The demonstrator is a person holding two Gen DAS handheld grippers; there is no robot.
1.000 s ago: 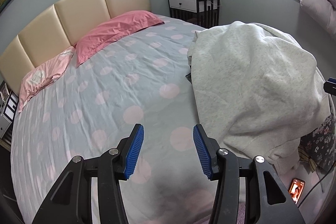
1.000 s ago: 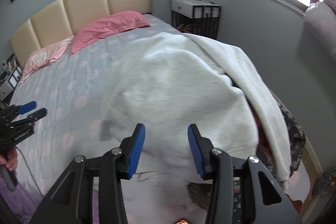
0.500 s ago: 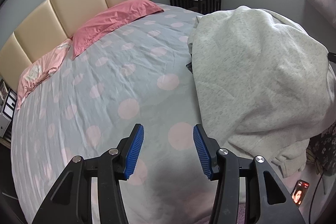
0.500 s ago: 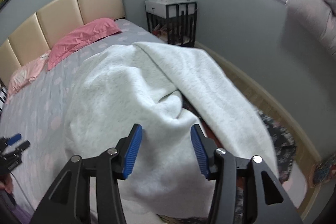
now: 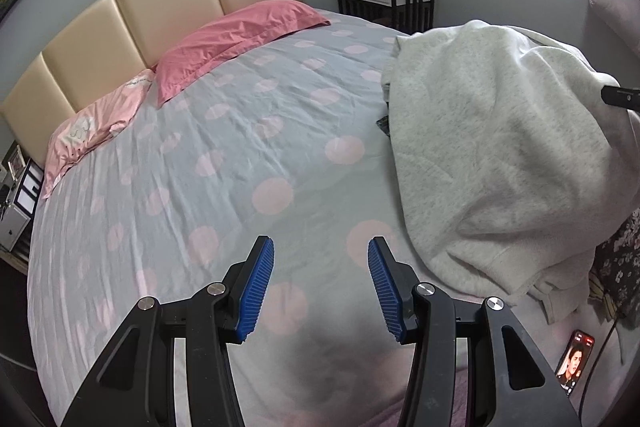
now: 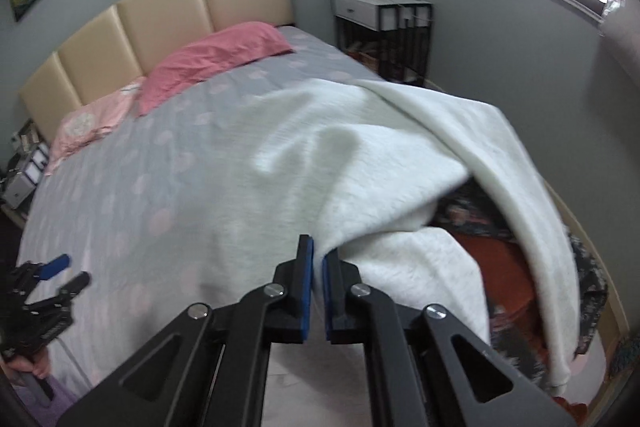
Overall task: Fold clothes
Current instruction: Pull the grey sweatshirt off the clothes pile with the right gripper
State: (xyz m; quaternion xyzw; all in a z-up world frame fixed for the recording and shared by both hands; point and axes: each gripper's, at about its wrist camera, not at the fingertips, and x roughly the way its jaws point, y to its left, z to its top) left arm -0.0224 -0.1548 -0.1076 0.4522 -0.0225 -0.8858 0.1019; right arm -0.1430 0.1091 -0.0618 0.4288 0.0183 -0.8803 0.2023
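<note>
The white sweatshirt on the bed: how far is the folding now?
Done: nothing folded; the white sweatshirt lies rumpled on the bed. In hand: right claw has just closed on its near edge. Left: left claw is open and empty; every fold remains.

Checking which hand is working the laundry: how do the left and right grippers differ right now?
The left gripper stands open with nothing between its blue pads, over bare dotted bedsheet. The right gripper has just closed; its pads sit almost together, pinching an edge of the white garment. The left gripper touches no cloth; the right one is at the garment. Both have black arms, blue ribbed pads, and point downward at the bed.
</note>
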